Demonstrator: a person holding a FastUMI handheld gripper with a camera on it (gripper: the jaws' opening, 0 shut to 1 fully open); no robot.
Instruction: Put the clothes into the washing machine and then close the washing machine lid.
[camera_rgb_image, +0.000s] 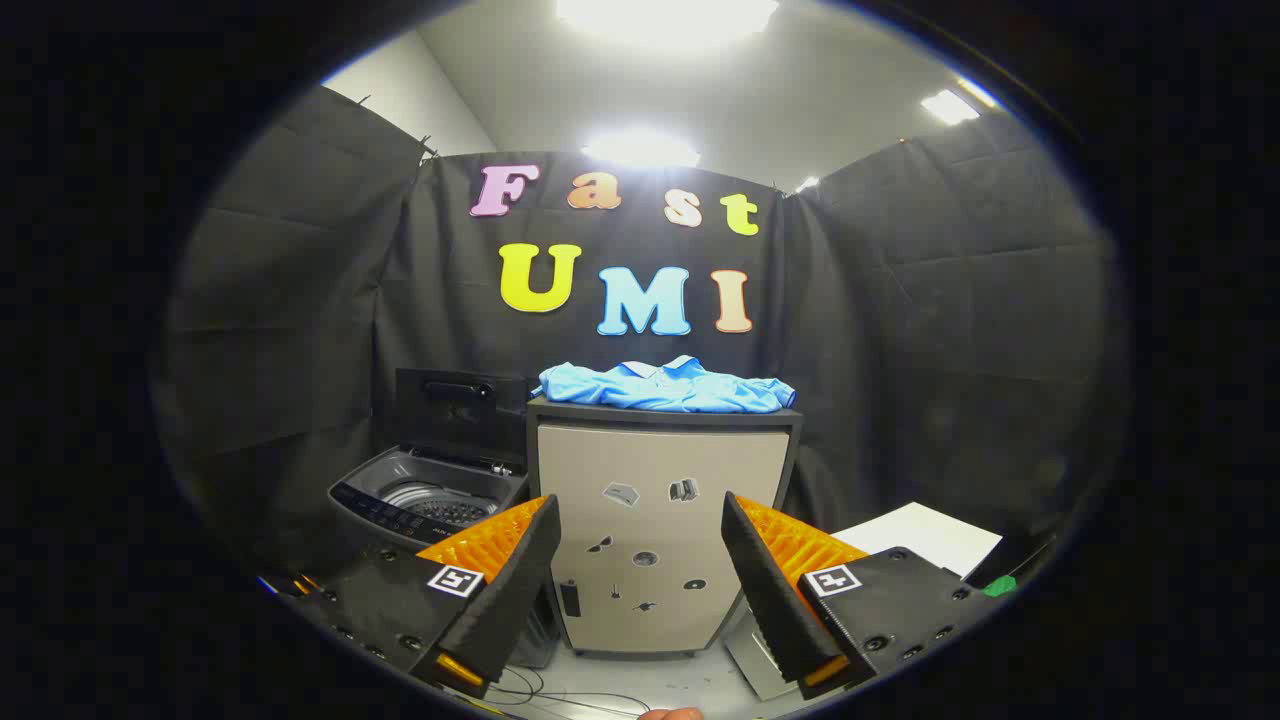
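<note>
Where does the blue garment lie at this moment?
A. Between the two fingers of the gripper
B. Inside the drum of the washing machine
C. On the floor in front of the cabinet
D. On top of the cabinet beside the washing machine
D: the blue garment lies spread on top of the cabinet, beside the washing machine whose lid stands open, while the gripper is open with nothing between its fingers, well short of the cabinet.

You're working in a staged recording booth, not a real laundry room: black cloth walls (930, 300) hang in folds under a white ceiling with bright panel lights (665, 15). A top-loading washing machine (430, 495) (lid up) stands beside 1 small grey cabinet (660, 530), with loose cables (560, 695) trailing on the floor.
</note>
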